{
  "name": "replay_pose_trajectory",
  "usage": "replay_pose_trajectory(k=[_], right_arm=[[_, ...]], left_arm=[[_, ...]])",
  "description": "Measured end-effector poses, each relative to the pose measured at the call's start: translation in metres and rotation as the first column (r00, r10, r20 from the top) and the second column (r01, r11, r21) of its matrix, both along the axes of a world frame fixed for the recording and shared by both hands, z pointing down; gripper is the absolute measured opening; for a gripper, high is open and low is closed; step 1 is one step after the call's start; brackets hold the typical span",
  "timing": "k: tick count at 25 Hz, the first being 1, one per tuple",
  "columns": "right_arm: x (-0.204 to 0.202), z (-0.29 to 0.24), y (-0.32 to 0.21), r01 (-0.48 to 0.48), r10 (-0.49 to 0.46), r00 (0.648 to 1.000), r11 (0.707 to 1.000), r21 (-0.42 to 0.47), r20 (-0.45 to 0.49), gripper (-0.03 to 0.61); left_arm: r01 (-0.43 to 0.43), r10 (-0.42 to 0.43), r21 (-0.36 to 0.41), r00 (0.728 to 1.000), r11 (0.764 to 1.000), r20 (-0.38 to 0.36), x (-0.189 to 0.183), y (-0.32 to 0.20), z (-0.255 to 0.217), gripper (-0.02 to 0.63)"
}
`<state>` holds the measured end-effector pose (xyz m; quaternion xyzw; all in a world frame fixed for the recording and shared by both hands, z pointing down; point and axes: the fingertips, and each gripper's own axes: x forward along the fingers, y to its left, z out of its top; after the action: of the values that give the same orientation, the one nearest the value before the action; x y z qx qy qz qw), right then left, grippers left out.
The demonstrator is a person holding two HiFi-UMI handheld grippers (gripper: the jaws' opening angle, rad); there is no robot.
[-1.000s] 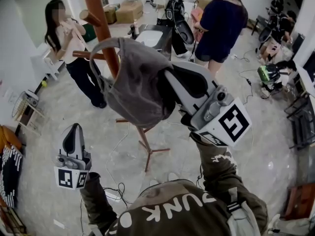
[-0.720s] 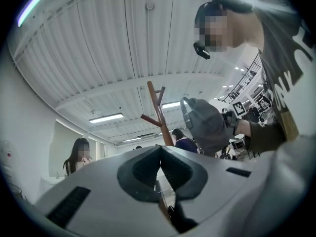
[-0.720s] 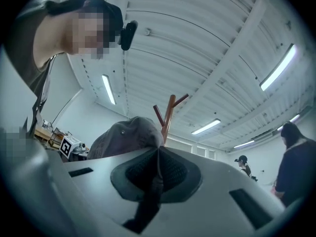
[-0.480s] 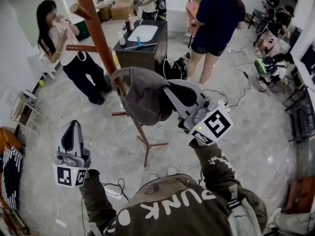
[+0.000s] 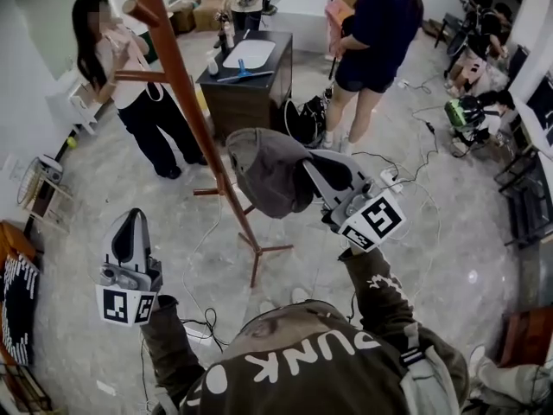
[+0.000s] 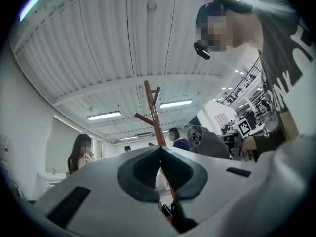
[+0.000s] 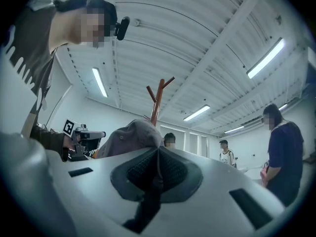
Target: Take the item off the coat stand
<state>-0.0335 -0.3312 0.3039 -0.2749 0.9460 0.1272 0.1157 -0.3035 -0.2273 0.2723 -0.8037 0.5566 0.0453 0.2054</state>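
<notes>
Room: grey floor, people standing about.
Cap: looks off the coat stand, just beside it, pinched in the right tongs.
Left tongs: clenched, holding nothing.
Tip: squeeze tight, pull away from the pegs.

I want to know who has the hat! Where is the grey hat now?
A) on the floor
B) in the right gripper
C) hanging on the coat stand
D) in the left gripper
B: the right gripper is shut on the grey hat, beside the coat stand and off its pegs.
</notes>
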Motion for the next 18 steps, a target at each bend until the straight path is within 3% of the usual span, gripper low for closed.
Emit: replay_pose_trajectory(k=[18], right_arm=[[0.001,0.005,-0.011,-0.012,0.012,1.0,1.0,0.012,-0.02,0.015]], left_arm=[[-0.008,0.008,-0.023,1.0,1.0,-0.009,0.006,-0.005,0.009,0.005]])
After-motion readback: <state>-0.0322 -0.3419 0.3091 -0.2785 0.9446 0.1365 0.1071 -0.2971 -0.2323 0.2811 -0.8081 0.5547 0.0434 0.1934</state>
